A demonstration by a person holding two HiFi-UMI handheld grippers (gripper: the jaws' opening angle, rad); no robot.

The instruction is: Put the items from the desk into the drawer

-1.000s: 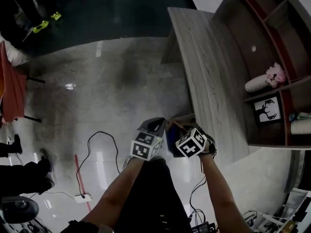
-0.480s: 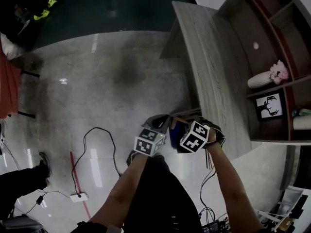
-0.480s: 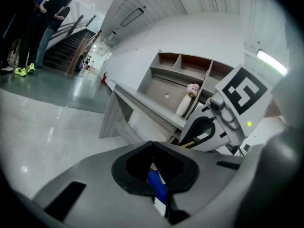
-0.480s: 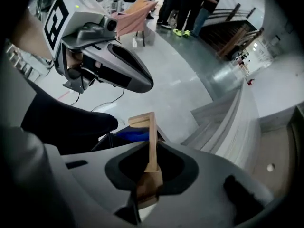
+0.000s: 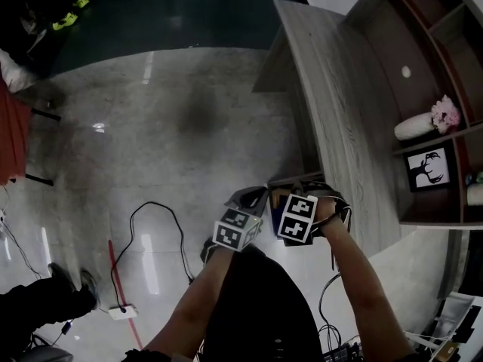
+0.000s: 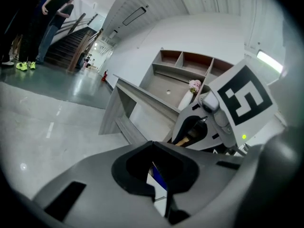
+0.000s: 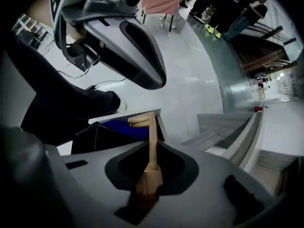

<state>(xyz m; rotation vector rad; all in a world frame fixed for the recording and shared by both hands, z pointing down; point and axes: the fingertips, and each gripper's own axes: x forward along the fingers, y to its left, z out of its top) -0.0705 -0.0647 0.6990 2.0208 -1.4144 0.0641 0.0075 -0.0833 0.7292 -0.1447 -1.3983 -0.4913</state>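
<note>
Placing step: my right tongs (image 7: pixel 151 151) grip the wooden piece (image 7: pixel 152 129) over the drawer (image 5: pixel 293 179) below them, left tongs (image 6: pixel 152 145) clenched empty alongside; next I must lower it in and let go.

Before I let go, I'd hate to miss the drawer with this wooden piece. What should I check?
1. Wooden piece clamped in the right gripper: ok.
2. Drawer open under it: ok.
3. Piece aimed at the drawer: ok.
4. Free spot beside the black pouch and blue item already inside: cannot tell.
5. Left gripper clear of the drop: cannot tell; it hangs close beside the right one.
</note>
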